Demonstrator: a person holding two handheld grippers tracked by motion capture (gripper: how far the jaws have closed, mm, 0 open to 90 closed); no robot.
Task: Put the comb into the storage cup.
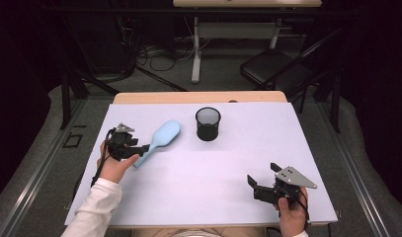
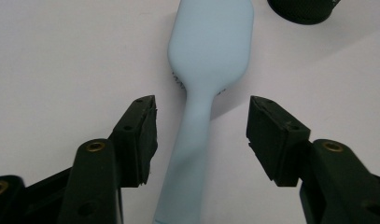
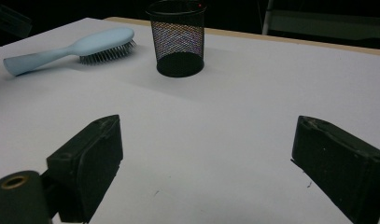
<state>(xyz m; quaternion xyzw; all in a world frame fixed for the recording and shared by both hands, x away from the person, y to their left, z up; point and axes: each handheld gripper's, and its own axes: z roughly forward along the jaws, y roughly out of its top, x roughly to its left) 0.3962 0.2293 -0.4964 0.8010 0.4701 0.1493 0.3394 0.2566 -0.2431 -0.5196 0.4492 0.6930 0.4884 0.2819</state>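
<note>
1. A rectangular table [image 1: 213, 197] covered with a pale lavender-white sheet carries everything; a strip of its light wooden top shows along the far edge.
2. A pale blue plastic hairbrush [image 1: 159, 140] lies bristles down on the left part of the sheet, its oval head pointing far and right, its handle near and left.
3. A black wire-mesh cylindrical cup [image 1: 208, 124] stands upright toward the far middle, just right of the brush head and apart from it.
</note>
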